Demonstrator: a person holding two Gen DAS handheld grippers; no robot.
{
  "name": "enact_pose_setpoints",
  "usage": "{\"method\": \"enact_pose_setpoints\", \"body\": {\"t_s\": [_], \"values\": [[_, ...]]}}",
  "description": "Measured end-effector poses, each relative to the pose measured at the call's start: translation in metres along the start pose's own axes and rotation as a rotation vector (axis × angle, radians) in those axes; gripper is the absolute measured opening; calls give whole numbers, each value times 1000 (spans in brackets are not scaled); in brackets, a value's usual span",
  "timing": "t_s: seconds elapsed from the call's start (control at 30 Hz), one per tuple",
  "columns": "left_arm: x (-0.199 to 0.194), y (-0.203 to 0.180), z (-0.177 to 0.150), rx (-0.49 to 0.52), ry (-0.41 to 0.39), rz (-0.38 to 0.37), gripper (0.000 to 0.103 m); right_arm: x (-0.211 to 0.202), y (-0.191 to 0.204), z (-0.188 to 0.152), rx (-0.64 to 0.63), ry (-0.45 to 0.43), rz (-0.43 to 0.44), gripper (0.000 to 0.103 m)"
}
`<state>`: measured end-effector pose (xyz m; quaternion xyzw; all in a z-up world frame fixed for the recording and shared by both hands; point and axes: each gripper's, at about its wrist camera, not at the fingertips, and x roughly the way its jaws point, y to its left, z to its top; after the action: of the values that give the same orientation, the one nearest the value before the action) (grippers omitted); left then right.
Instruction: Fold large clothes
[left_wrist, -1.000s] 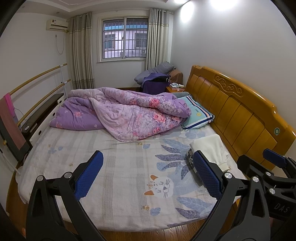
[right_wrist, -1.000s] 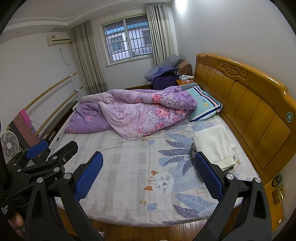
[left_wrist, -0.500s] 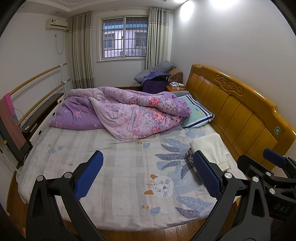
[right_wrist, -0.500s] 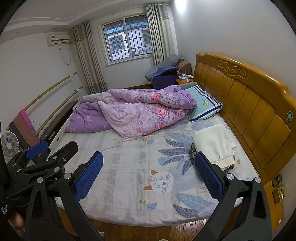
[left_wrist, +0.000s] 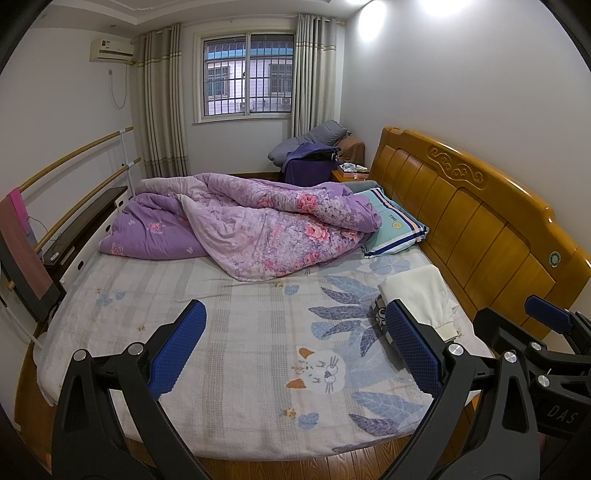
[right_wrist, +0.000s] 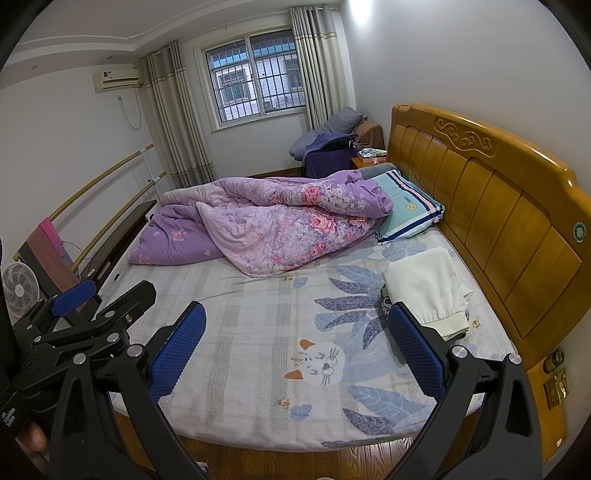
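A folded cream-white garment (left_wrist: 419, 293) (right_wrist: 428, 286) lies on the bed near the wooden headboard, on top of a dark patterned piece whose edge peeks out at its near side. My left gripper (left_wrist: 295, 349) hangs open above the bed's near edge, nothing between its blue pads. My right gripper (right_wrist: 297, 349) is open too and empty, held beside the left one. Each gripper shows in the other's view: the right gripper (left_wrist: 546, 343) at the right edge, the left gripper (right_wrist: 74, 325) at the left edge.
A crumpled purple floral quilt (left_wrist: 258, 225) covers the far half of the bed (left_wrist: 236, 332), beside a teal striped pillow (left_wrist: 397, 229). The wooden headboard (left_wrist: 476, 225) runs along the right. Wooden rails (left_wrist: 74, 173), a fan (right_wrist: 18, 291) and a chair piled with clothes (left_wrist: 314, 158) stand around.
Both views have shifted very slightly; the grippers stay open and nothing on the bed has moved.
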<state>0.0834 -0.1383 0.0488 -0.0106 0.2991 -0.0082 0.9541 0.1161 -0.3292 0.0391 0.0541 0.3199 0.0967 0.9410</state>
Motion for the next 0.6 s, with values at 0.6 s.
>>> {"method": "enact_pose_setpoints", "body": {"t_s": [0.6], "values": [[16,-5,-6,-27,13,4,98,7,-12,-4,-11,12,20,95]]}}
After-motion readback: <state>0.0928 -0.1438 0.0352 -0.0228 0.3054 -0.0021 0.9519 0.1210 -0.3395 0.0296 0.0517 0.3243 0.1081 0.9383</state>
